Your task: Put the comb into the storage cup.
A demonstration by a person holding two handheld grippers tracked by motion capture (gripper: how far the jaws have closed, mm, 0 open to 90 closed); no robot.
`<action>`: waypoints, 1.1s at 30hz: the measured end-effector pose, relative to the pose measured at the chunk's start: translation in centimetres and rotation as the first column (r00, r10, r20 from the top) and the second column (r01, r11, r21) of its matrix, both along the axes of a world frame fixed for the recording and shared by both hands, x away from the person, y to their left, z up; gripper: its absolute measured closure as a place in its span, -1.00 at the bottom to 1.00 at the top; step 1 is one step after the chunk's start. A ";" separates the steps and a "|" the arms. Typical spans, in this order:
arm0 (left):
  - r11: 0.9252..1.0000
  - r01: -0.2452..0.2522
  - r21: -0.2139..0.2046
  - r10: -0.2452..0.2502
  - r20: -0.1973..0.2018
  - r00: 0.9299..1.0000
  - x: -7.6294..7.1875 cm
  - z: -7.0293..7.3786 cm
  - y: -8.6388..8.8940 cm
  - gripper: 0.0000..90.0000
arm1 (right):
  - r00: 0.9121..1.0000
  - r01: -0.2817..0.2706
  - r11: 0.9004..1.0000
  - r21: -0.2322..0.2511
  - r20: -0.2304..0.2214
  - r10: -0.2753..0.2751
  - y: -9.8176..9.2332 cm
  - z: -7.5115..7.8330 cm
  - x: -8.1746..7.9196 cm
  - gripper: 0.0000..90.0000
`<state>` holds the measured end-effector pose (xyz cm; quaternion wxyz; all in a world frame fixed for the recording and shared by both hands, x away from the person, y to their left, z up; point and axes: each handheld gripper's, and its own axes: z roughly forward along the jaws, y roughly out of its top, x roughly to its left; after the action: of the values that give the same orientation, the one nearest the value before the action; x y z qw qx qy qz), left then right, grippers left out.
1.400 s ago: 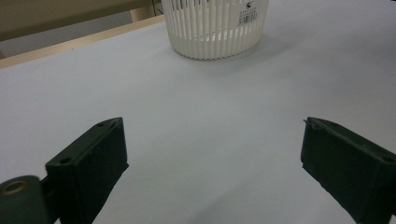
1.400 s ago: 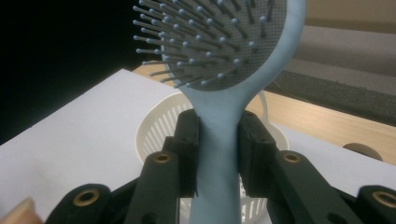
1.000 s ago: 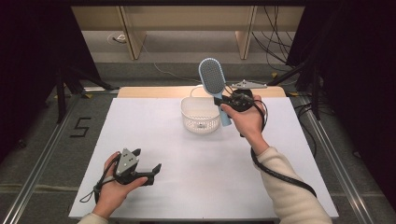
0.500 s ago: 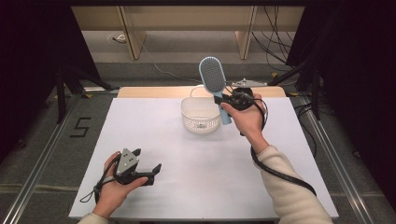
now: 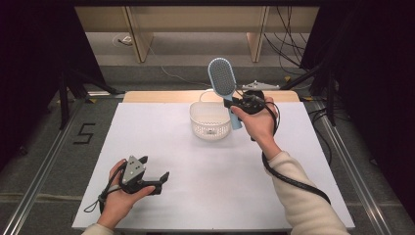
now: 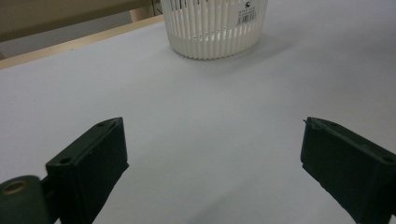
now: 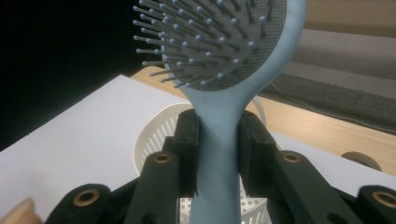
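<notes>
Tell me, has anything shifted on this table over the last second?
Nothing visibly moved. The right claw stays clamped on the handle of the blue hairbrush, holding it upright beside the white basket. The left claw stays open and empty, low over the white table.

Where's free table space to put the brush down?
Bare white table left of the white slotted plastic basket, and the wide middle patch between it and the left gripper. Crowded beside the basket's right, where the right gripper holds the light-blue paddle hairbrush.
</notes>
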<state>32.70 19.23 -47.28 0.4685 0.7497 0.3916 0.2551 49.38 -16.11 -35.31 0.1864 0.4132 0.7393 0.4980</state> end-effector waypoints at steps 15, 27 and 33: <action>1.000 0.000 0.000 0.000 0.000 1.000 0.0 0.0 0.0 -0.85 | 1.000 0.002 1.000 0.001 0.001 -0.002 0.3 0.1 0.3 0.61; 1.000 0.002 0.000 -0.002 0.000 1.000 0.0 0.0 -0.1 -0.85 | 1.000 0.004 1.000 0.002 0.001 -0.004 0.6 0.2 0.7 0.61; 1.000 0.001 -0.001 -0.001 0.000 1.000 0.0 0.0 -0.1 -0.85 | 1.000 0.007 1.000 0.001 0.000 -0.007 0.7 0.3 0.9 0.61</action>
<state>32.71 19.16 -47.29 0.4690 0.7496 0.3914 0.2548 50.27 -15.41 -35.00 0.1879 0.4160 0.7374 0.4979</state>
